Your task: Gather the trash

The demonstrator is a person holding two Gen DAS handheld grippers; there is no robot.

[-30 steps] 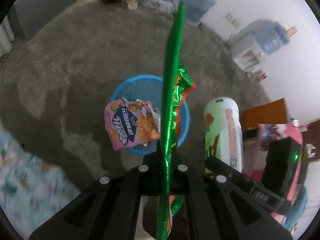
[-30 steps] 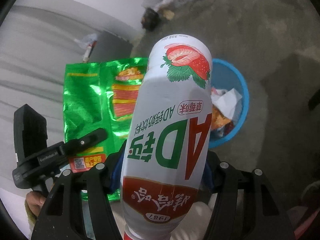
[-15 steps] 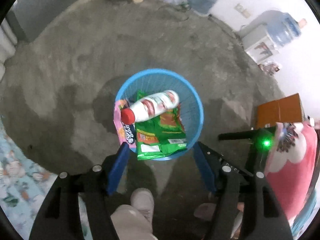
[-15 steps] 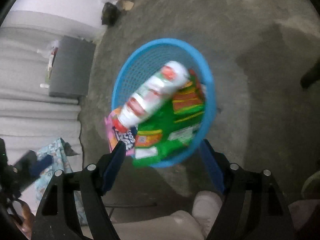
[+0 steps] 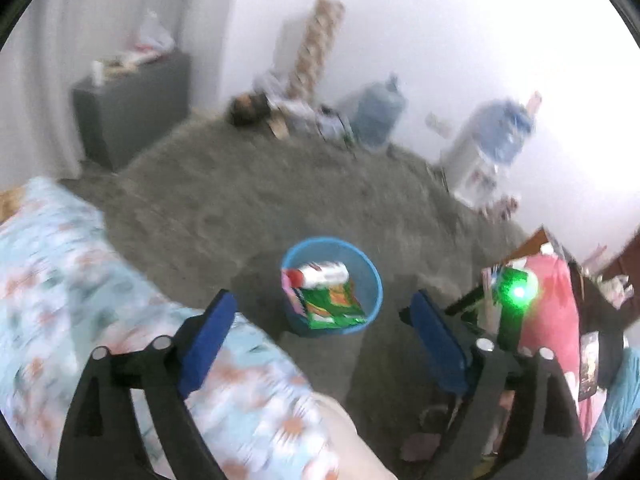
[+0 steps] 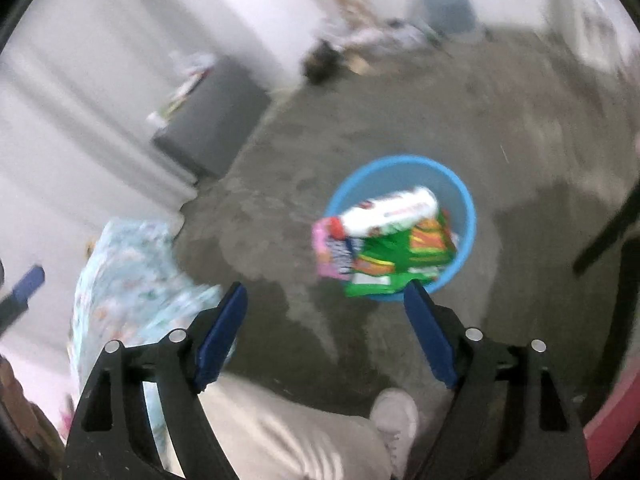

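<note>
A blue basket [image 5: 370,280] stands on the grey floor and also shows in the right wrist view [image 6: 466,208]. Inside lie a white bottle with a red cap [image 5: 322,273] [image 6: 390,210], a green snack bag [image 5: 332,308] [image 6: 396,264] and a pink snack bag [image 5: 289,288] [image 6: 332,252] that hangs over the rim. My left gripper [image 5: 320,308] is open and empty, above and back from the basket. My right gripper [image 6: 324,300] is open and empty, above the floor just left of the basket.
A bed with a flowered blue cover [image 5: 80,280] [image 6: 128,276] lies at the left. A grey cabinet [image 5: 132,108] and water jugs [image 5: 378,114] stand along the far wall. The person's leg and shoe [image 6: 394,412] are below. Both views are blurred.
Both grippers let go of the green bag and the bottle, which dropped into the basket. Since then both have pulled up and back, so the basket looks smaller and farther away.
</note>
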